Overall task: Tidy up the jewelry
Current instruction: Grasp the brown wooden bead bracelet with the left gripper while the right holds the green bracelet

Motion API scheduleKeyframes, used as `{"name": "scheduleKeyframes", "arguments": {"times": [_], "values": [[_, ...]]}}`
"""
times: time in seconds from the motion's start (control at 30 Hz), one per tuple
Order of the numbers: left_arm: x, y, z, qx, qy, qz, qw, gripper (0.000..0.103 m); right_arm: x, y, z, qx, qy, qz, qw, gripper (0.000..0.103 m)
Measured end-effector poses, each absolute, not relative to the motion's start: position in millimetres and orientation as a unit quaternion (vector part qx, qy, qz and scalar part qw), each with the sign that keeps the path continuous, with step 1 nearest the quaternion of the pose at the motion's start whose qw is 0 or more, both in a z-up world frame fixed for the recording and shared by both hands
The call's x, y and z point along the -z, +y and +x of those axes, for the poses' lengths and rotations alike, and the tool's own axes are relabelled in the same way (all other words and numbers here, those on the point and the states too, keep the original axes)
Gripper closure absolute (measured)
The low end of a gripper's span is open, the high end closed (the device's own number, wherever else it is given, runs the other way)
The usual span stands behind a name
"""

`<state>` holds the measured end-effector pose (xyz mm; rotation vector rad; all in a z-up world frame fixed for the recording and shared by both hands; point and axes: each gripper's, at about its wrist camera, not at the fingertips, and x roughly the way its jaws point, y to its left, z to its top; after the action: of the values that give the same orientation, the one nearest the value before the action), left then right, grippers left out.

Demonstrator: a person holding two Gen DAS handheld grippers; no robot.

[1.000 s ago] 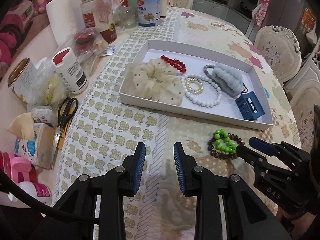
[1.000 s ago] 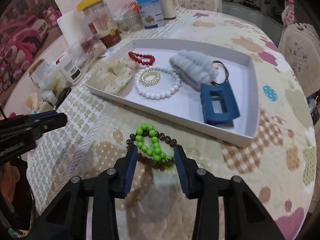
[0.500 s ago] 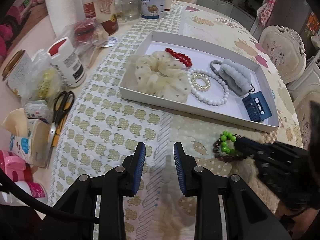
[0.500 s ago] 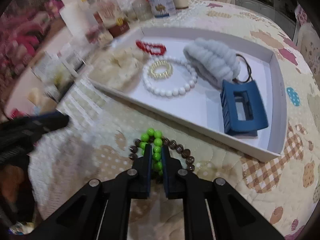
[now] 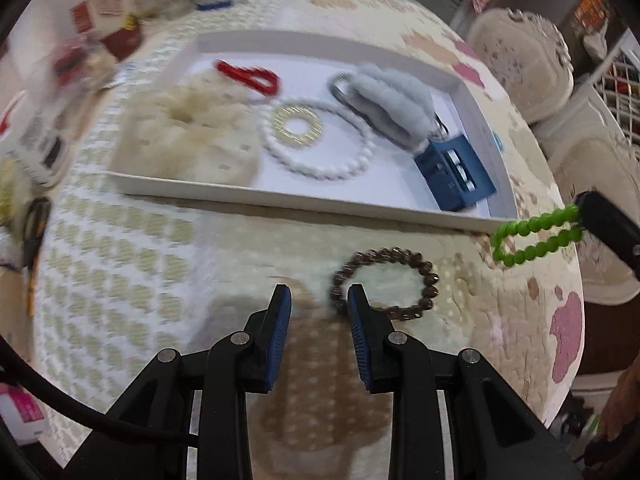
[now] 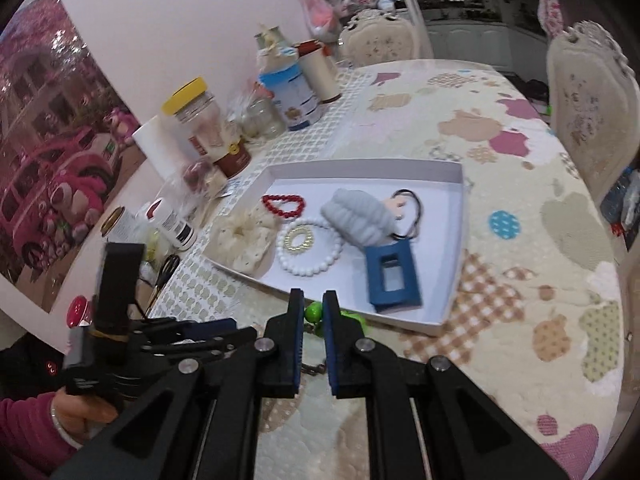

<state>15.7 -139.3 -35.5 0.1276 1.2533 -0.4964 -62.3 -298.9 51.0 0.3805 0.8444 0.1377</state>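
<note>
Above the quilt, right claw (image 6: pixel 312 314) (clamped) on green bracelet (image 5: pixel 534 236).

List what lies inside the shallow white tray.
In the shallow white tray: cream scrunchie, red bead bracelet, white pearl bracelet around a gold ring, grey fluffy hair tie, blue claw clip. Beneath them is hidden.
</note>
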Motion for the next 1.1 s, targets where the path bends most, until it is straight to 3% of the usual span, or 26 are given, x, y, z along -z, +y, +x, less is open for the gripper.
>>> {"name": "scheduleKeyframes", "arguments": {"times": [0.27,0.3,0.33,1.1], "values": [[54.1,-164.8,13.3,0.236,0.583,0.086,0.773,0.085,-49.7,-318.8,-79.8,-0.05,0.404,0.198,0.892,0.094],[53.4,-165.9,14.1,0.237,0.579,0.087,0.775,0.097,-50.2,-319.6,-80.7,-0.049,0.403,0.198,0.892,0.094],[54.1,-165.9,15.6,0.237,0.578,0.088,0.776,0.103,-51.3,-321.2,-81.2,-0.048,0.402,0.199,0.893,0.094],[-58.3,-133.6,45.2,0.228,0.495,0.064,0.836,0.103,-94.5,-317.3,-54.5,-0.058,0.374,0.167,0.91,0.094]]}}
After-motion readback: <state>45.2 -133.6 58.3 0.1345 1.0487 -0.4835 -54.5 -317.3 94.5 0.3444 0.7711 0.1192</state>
